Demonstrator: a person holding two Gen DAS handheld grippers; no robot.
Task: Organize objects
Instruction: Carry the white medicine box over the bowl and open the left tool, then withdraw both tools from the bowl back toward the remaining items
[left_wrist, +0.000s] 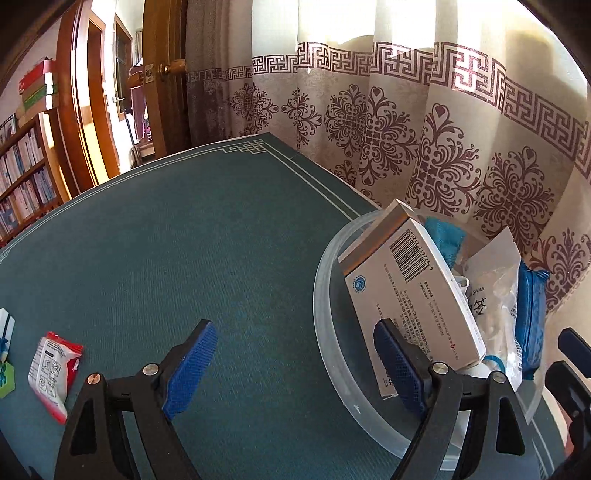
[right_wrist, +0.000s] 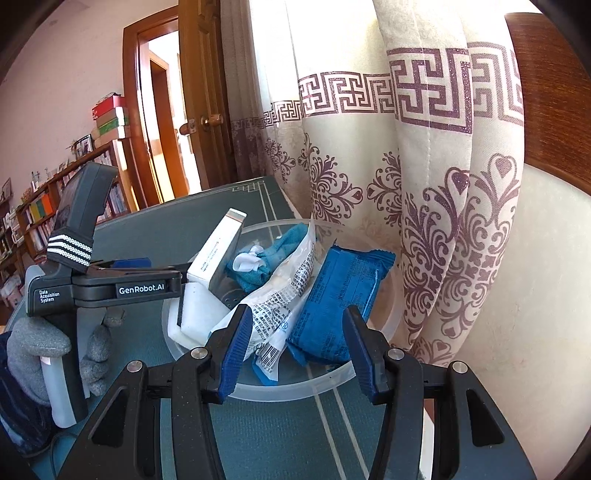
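A clear plastic bowl stands at the table's far right by the curtain. In it lean a white medicine box, a white swab packet, a blue wrapped packet and a teal cloth. My left gripper is open and empty; its right finger sits at the box's lower edge over the bowl. My right gripper is open and empty just before the bowl.
A red-and-white sachet and a green-edged packet lie at the left on the teal table mat. The patterned curtain hangs close behind the bowl. A bookshelf and wooden door stand beyond.
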